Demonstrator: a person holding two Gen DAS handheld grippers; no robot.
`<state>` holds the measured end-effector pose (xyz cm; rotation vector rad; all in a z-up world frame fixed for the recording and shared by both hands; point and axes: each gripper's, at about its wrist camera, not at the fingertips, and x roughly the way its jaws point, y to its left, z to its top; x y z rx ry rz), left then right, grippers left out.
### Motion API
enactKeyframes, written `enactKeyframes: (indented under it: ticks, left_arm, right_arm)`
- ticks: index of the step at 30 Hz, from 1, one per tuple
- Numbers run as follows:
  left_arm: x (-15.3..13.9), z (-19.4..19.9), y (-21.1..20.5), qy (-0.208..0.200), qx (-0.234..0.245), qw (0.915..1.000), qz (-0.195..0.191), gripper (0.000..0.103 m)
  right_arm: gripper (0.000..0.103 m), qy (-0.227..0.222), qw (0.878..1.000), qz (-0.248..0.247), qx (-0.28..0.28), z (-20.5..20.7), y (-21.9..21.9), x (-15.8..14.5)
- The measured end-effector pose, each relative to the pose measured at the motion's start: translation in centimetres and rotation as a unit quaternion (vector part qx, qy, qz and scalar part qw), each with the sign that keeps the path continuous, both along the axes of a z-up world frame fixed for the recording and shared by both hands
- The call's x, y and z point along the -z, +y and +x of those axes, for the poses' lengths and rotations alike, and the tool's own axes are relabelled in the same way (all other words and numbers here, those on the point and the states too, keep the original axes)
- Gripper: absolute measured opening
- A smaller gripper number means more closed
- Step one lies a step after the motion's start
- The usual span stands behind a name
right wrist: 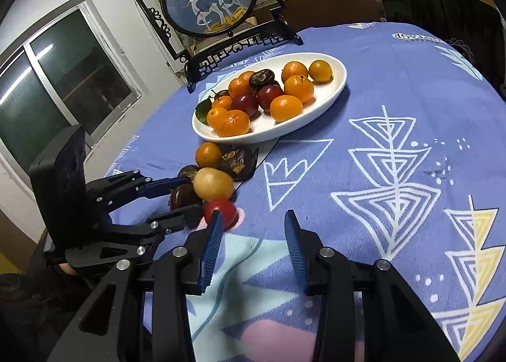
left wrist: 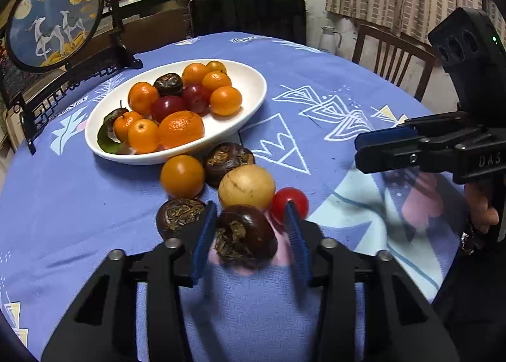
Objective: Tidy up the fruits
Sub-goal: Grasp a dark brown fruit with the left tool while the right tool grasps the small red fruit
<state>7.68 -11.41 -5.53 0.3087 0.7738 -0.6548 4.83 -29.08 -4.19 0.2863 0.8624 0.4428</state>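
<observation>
Jaws of the left gripper straddle a dark fruit; the right gripper, marked "DAS", gapes above the desk's blue cloth.

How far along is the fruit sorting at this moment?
Mostly done: the white dish already holds about a dozen fruits. In hand: the open left gripper straddles a dark brown fruit on the tablecloth. Left: five more loose fruits beside it. The right gripper is open, empty.
</observation>
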Motion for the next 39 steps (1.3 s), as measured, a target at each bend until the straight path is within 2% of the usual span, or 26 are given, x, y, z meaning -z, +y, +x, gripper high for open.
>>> enactKeyframes:
  ticks: [4,6,7,12,13,14,16,18,20,25,29,34,39]
  left_arm:
    - [-0.1,-0.2,1.1,0.012,-0.004,0.9998,-0.016,0.034]
    - [-0.2,-0.9,1.5,0.012,-0.004,0.9998,-0.013,0.033]
    - [-0.3,-1.2,1.7,0.012,-0.003,0.9999,-0.012,0.029]
    - [-0.5,-2.4,2.6,0.013,0.011,0.9999,0.001,0.029]
    - [-0.4,-2.3,2.7,0.017,0.012,0.9998,0.001,0.036]
    - [-0.1,-2.2,2.7,0.026,0.013,0.9996,-0.001,0.051]
    - [0.4,-2.1,2.7,0.027,0.007,0.9996,0.0,0.062]
    - [0.8,-1.9,2.7,0.03,0.001,0.9996,-0.004,0.06]
    - [1.0,-1.3,2.8,0.034,-0.007,0.9994,-0.007,0.043]
    - [0.9,-1.5,3.3,0.036,-0.004,0.9991,-0.02,0.043]
    - [-0.9,-2.0,4.5,0.015,-0.017,0.9988,-0.042,0.043]
    - [-2.8,-2.4,6.4,0.002,-0.032,0.9977,-0.06,0.043]
    - [-2.6,-2.7,6.8,0.007,-0.036,0.9973,-0.064,0.043]
  right_arm:
    - [0.04,-0.001,1.0,-0.004,-0.01,-0.2,0.5,-0.1]
    - [0.04,0.0,1.0,-0.008,-0.02,-0.1,0.9,-0.1]
    - [0.04,0.001,1.0,-0.01,-0.022,0.0,1.2,-0.1]
    - [0.04,0.004,0.999,-0.011,-0.034,0.3,2.0,0.0]
    - [0.04,0.004,0.999,-0.01,-0.035,0.4,2.2,-0.1]
    - [0.04,0.005,0.999,-0.009,-0.036,0.4,2.3,0.0]
    - [0.04,0.005,0.999,-0.009,-0.038,0.4,2.5,0.0]
    - [0.04,0.007,0.999,-0.01,-0.037,0.4,2.5,0.0]
    - [0.04,0.008,0.999,-0.011,-0.033,0.3,2.3,0.0]
    - [0.04,0.011,0.999,-0.013,-0.032,0.3,2.1,0.2]
    - [0.04,0.019,0.998,-0.026,-0.053,0.4,3.4,0.6]
    - [0.04,-0.001,0.992,-0.101,-0.074,0.7,6.9,0.8]
    - [0.04,0.01,0.987,-0.139,-0.076,2.2,9.0,1.7]
